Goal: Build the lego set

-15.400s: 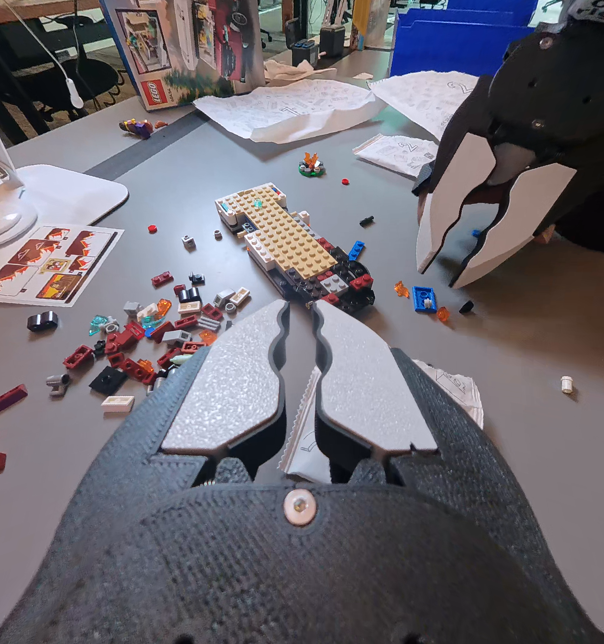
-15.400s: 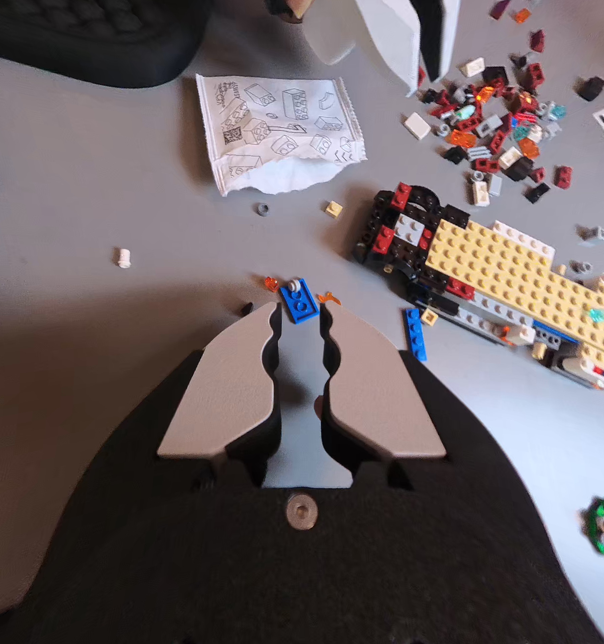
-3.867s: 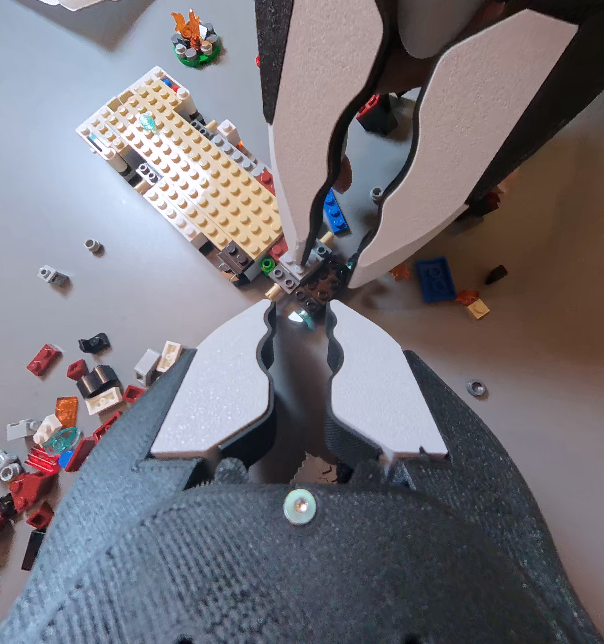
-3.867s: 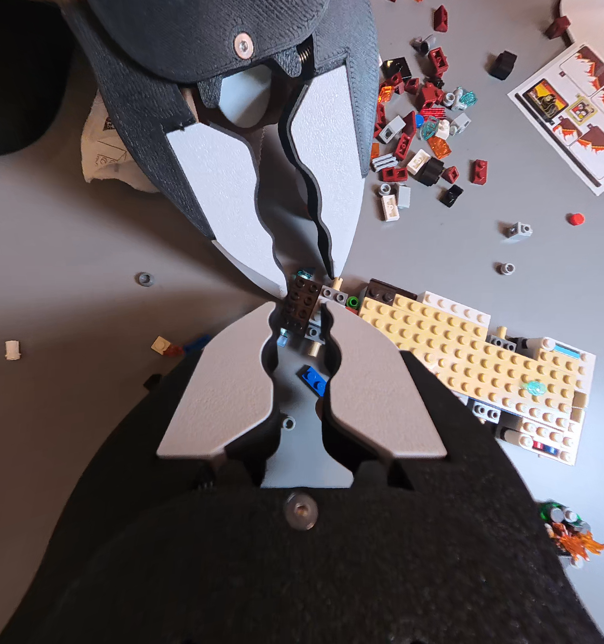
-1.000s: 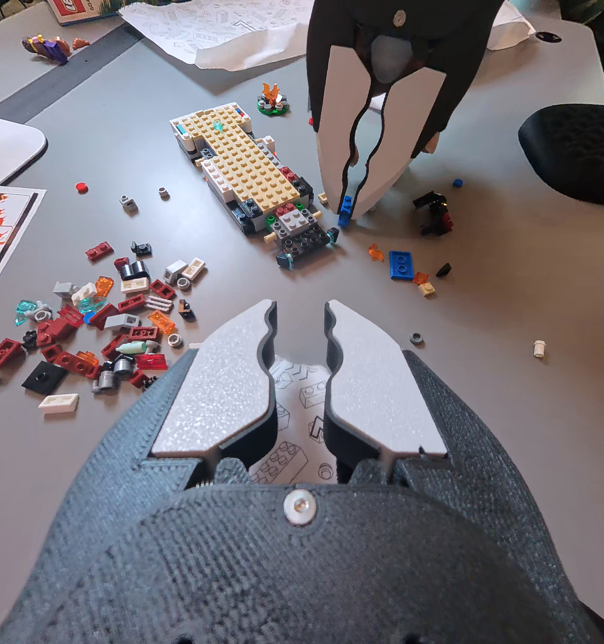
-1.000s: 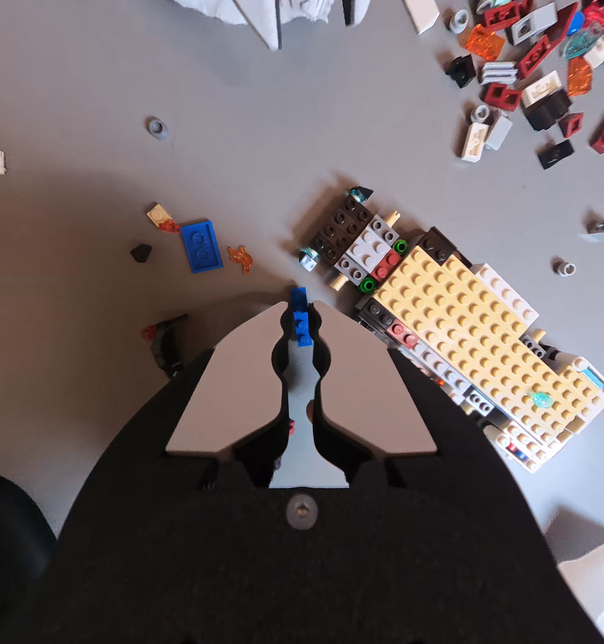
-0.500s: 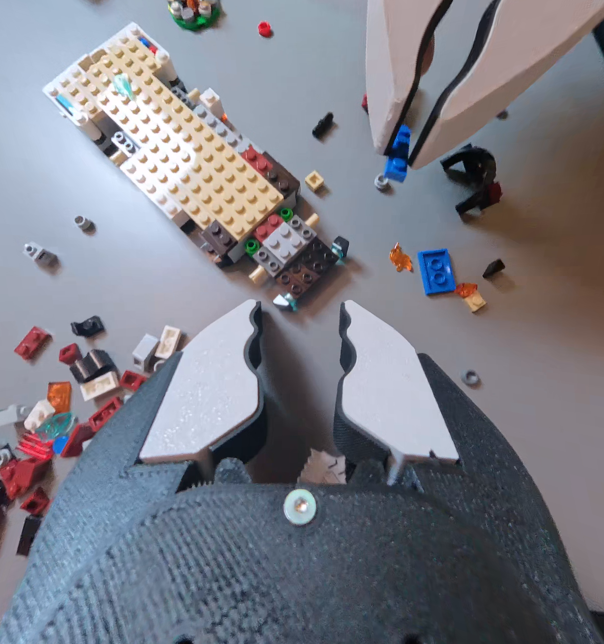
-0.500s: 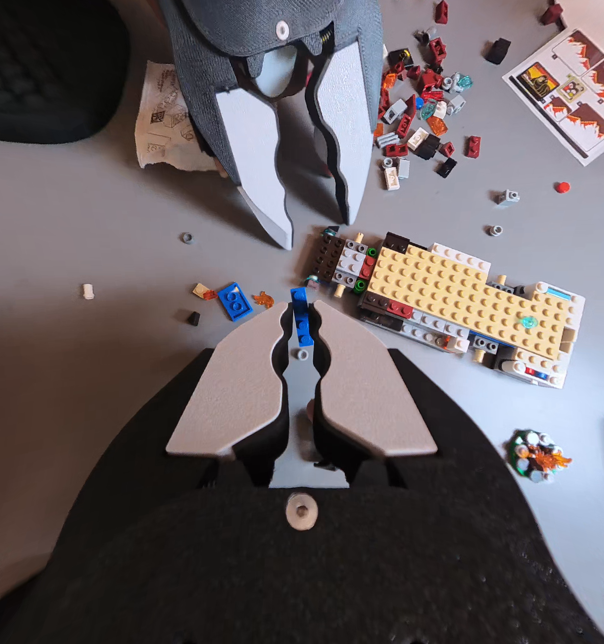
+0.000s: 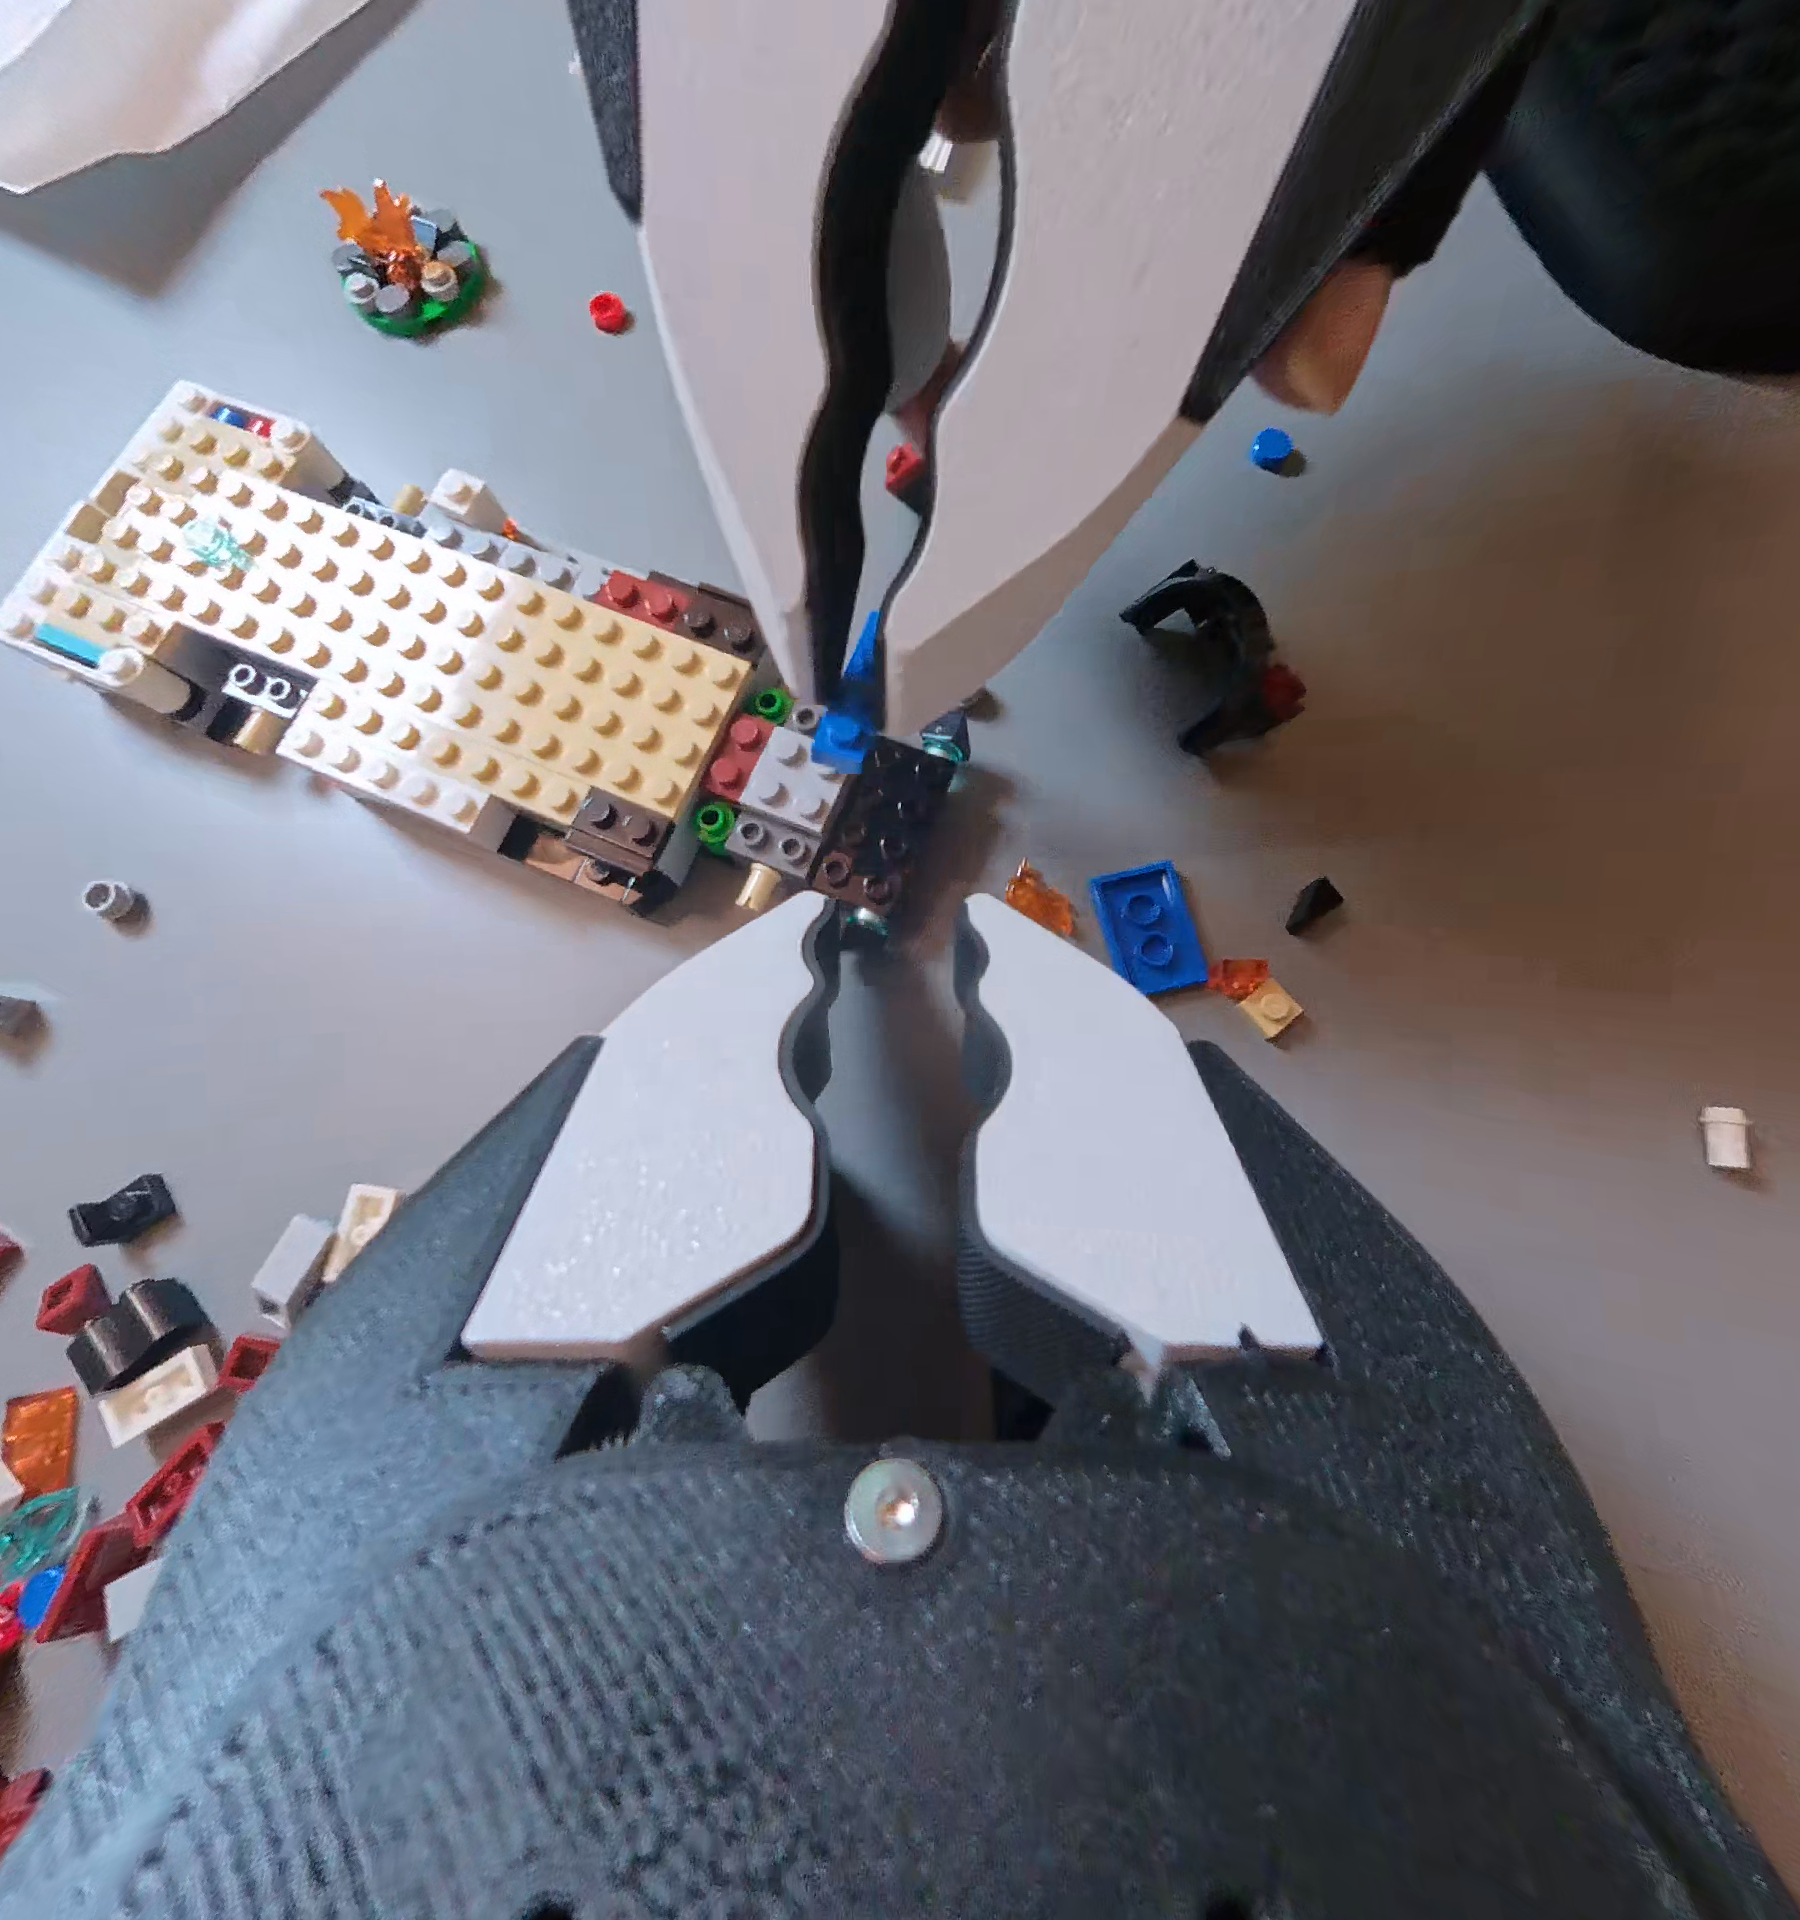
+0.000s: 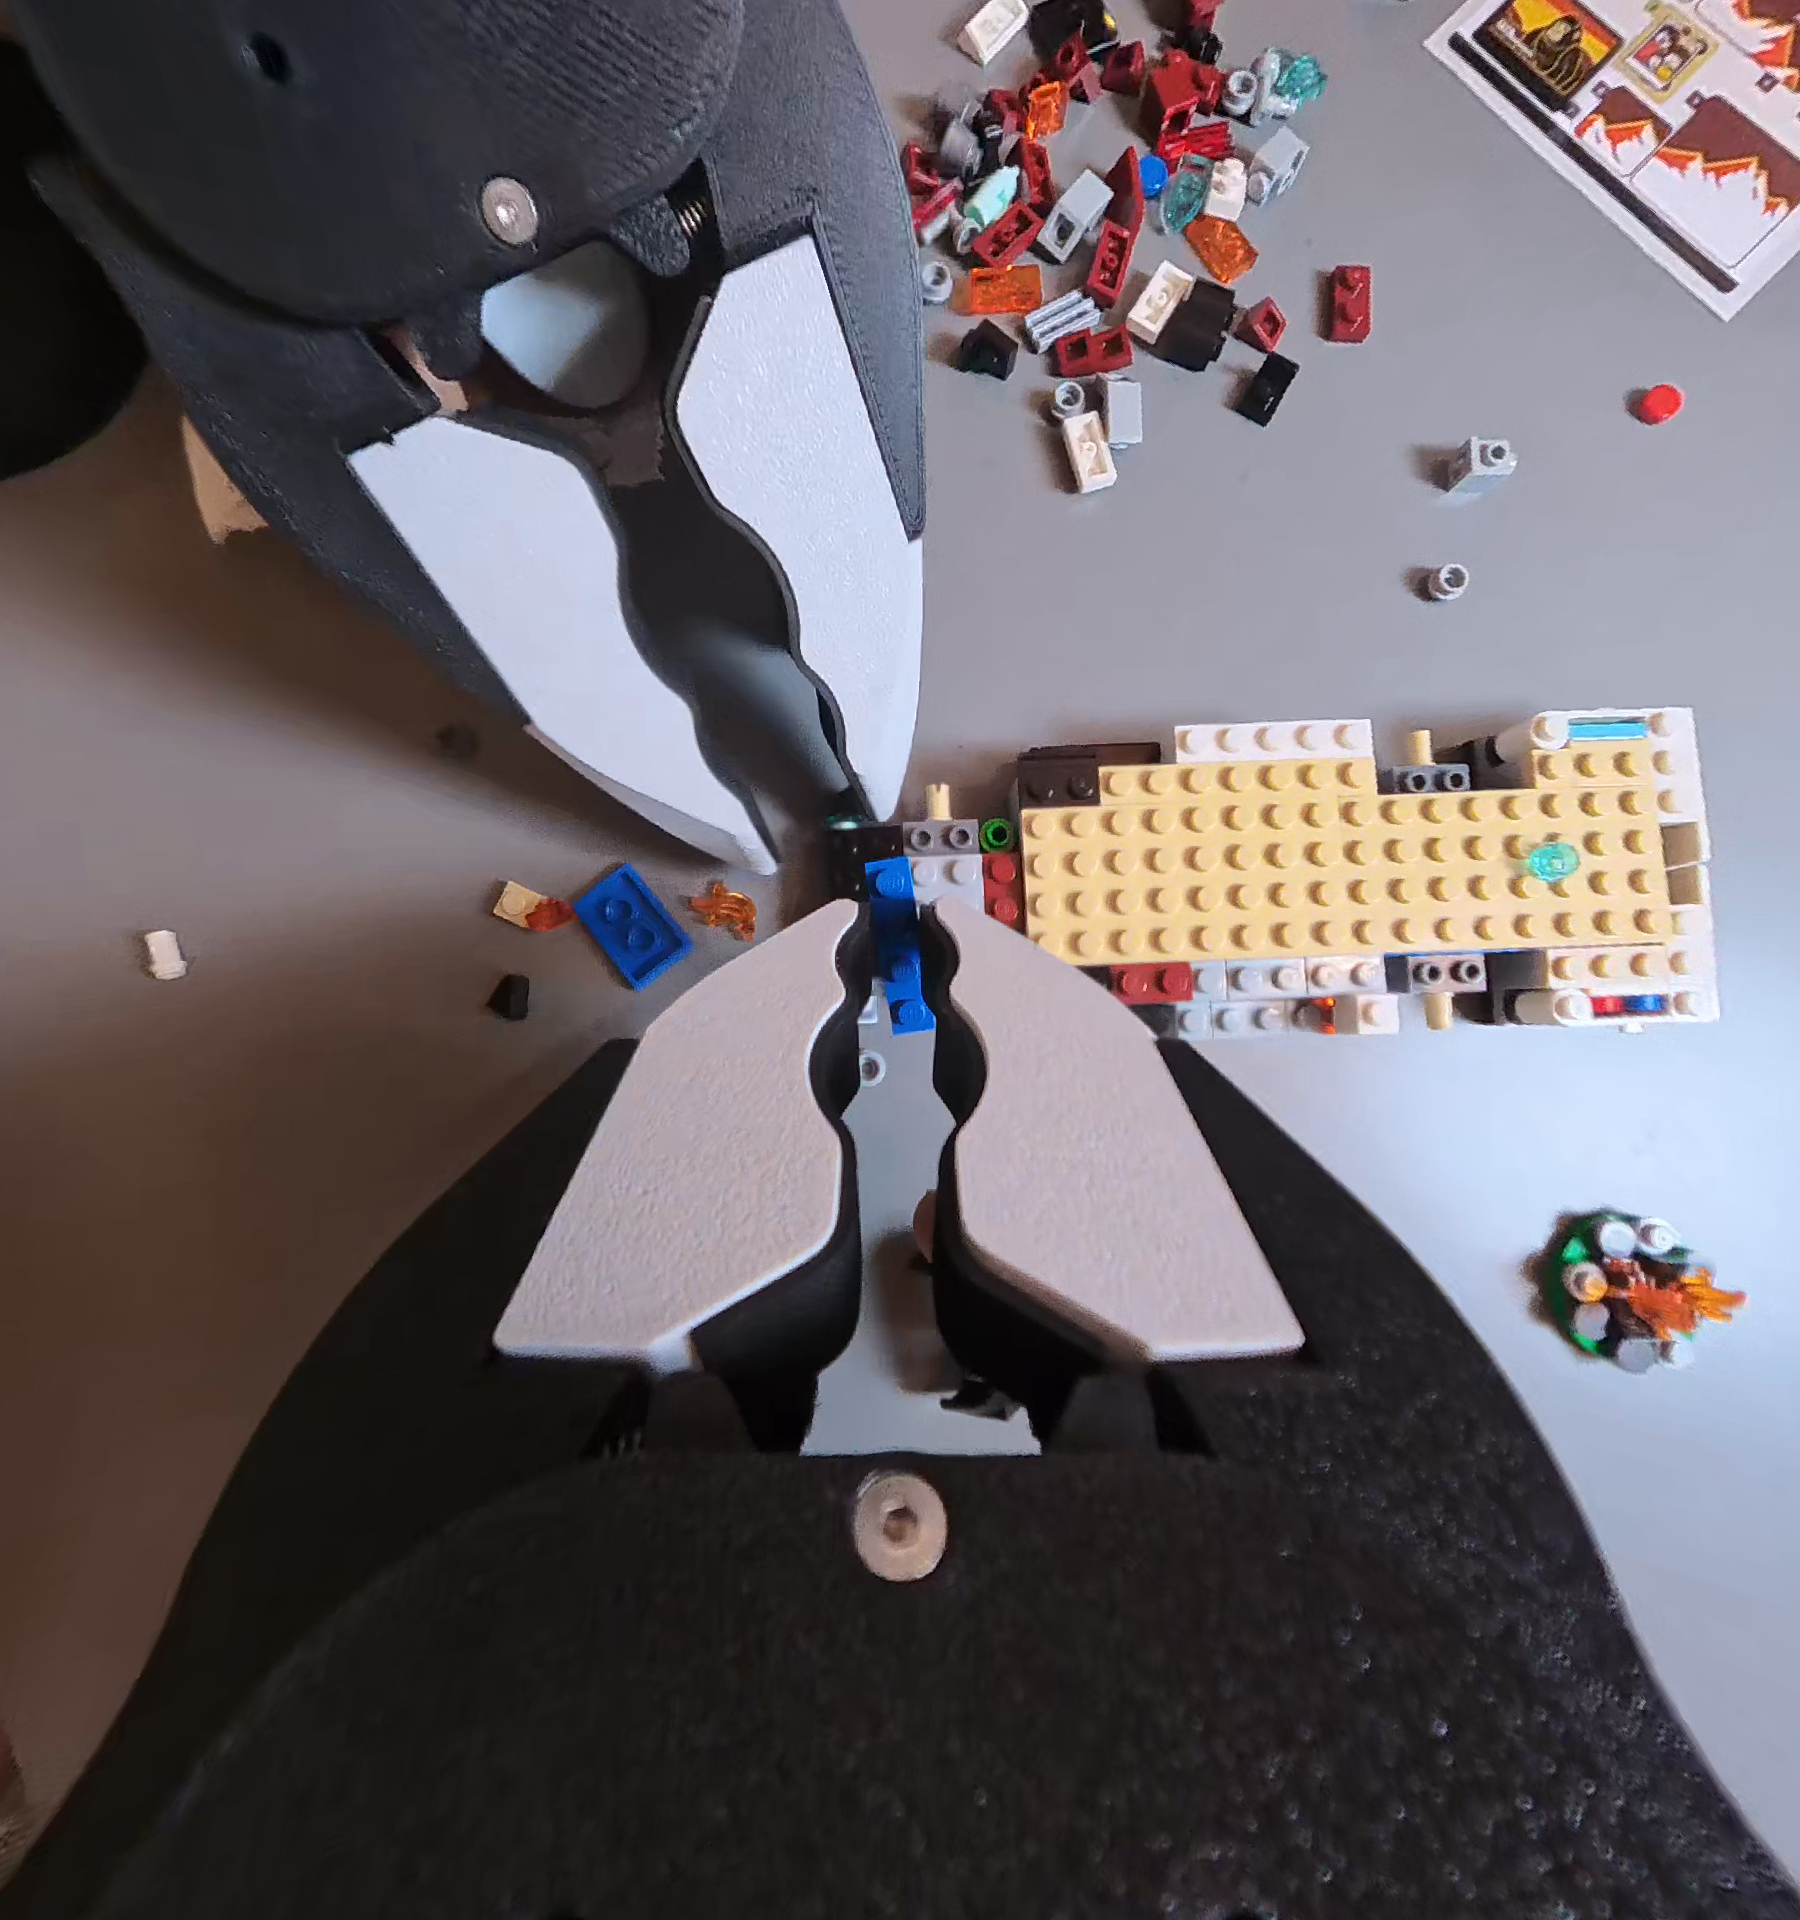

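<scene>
Best done slowly: right gripper (image 10: pixel 896 920) pinching a narrow blue plate (image 10: pixel 898 961), its front end over the dark end of the tan brick model (image 10: pixel 1322 852); left gripper (image 9: pixel 891 914) spread at that same end, bracing; studs squared before pressing straight down.

Both cameras ride on the grippers and look steeply down at a grey table (image 9: pixel 252 1039), close above it. The left wrist view looks forward along the left gripper (image 9: pixel 891 914) toward the front end of a tan brick model (image 9: pixel 408 644), with the right gripper (image 9: pixel 854 686) coming in from the top edge. The right wrist view faces the opposite way, meeting the same end of the model (image 10: pixel 1343 862), with the left gripper (image 10: pixel 834 821) entering from its upper left. Both views share the model, a flat blue plate (image 9: pixel 1150 925) (image 10: pixel 631 925) and the loose-brick pile (image 10: pixel 1104 208).
</scene>
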Demonstrator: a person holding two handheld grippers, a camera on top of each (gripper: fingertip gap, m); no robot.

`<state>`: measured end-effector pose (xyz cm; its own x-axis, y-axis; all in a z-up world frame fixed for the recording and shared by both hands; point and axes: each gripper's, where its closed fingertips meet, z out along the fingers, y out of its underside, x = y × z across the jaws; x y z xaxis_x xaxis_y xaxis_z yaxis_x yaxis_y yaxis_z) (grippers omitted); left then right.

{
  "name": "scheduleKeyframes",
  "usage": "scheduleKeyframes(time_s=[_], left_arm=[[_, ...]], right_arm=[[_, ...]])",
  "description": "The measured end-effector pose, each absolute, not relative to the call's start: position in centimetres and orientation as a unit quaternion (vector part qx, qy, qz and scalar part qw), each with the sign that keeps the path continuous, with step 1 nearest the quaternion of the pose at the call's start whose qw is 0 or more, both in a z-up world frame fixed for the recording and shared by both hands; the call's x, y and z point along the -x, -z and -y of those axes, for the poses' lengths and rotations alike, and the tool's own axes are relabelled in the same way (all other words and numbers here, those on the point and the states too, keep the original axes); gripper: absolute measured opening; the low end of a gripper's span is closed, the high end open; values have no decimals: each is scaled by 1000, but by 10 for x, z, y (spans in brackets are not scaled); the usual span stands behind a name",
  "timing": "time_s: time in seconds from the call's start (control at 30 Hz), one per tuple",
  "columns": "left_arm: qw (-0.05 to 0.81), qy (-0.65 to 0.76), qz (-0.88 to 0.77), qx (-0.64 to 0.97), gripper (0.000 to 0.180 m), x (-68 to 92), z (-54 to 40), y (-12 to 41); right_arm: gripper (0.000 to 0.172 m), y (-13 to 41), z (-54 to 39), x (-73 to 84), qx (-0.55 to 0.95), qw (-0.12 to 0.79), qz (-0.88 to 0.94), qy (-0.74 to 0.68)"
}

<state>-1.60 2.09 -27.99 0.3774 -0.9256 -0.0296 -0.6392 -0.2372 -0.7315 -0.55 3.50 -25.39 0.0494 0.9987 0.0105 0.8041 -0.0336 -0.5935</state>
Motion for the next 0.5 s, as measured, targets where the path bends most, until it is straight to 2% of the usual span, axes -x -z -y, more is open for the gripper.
scheduleKeyframes(time_s=[0.5], left_arm=[[352, 217, -500, 761, 22, 27, -27, 280]], right_arm=[[11, 270, -34, 17, 699, 209, 663, -171]])
